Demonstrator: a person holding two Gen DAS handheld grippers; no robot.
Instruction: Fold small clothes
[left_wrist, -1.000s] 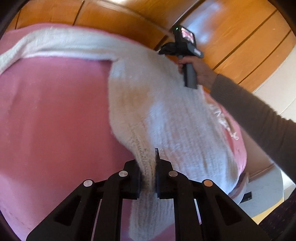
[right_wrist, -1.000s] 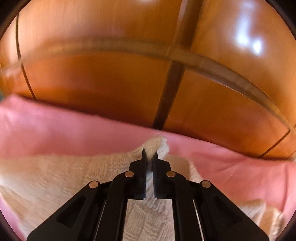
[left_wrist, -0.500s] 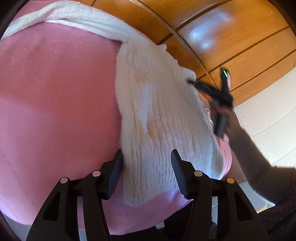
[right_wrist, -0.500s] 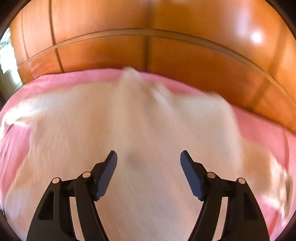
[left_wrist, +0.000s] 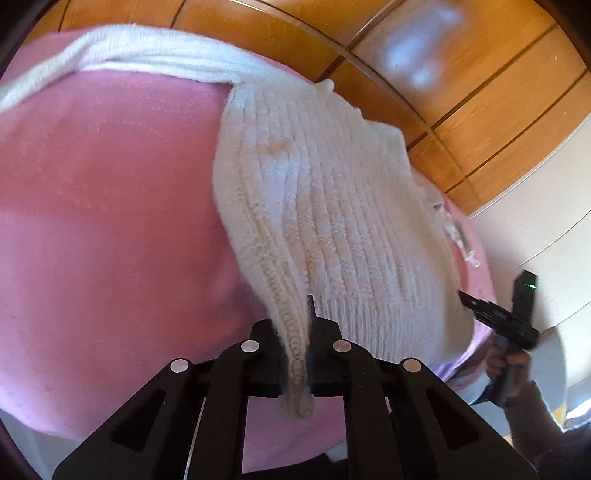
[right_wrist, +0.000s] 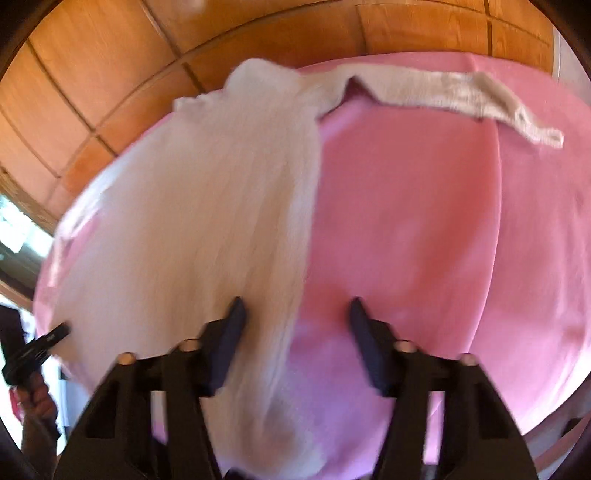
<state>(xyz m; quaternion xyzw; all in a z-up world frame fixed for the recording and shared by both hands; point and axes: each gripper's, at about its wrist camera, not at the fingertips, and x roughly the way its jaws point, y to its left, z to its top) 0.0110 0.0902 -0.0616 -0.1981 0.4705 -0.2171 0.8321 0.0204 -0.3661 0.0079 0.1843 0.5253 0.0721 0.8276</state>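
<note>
Pinching the ribbed near edge of the white knitted sweater (left_wrist: 325, 221), the left gripper (left_wrist: 309, 354) has its two fingers pressed together on the knit, and a short piece of the edge hangs below them. The right gripper (right_wrist: 295, 325) is spread over the same near edge, with its fingers apart. They are closing, with the edge of the sweater and some pink cover between them, but the pads do not press on it. This view is blurred by motion.

The sweater lies on a surface covered with a pink cloth (left_wrist: 110, 206). I cannot tell if it is a bench or a bed. The body of the sweater runs from the grippers to the far edge of the cloth, and one long sleeve (right_wrist: 461, 92) stretches sideways along that far edge. A small fringe (left_wrist: 458, 236) lies just beside the sweater near the edge on the right-gripper side.

Behind the surface stands a wall of orange wood panels (left_wrist: 461, 92) with dark joints, touching or very near the far edge. A pale wall (left_wrist: 535, 229) follows next to it. The wide part of the pink cloth beside the sweater is bare. A hand (left_wrist: 513, 365) holds the handle of the right gripper beyond the side edge.
</note>
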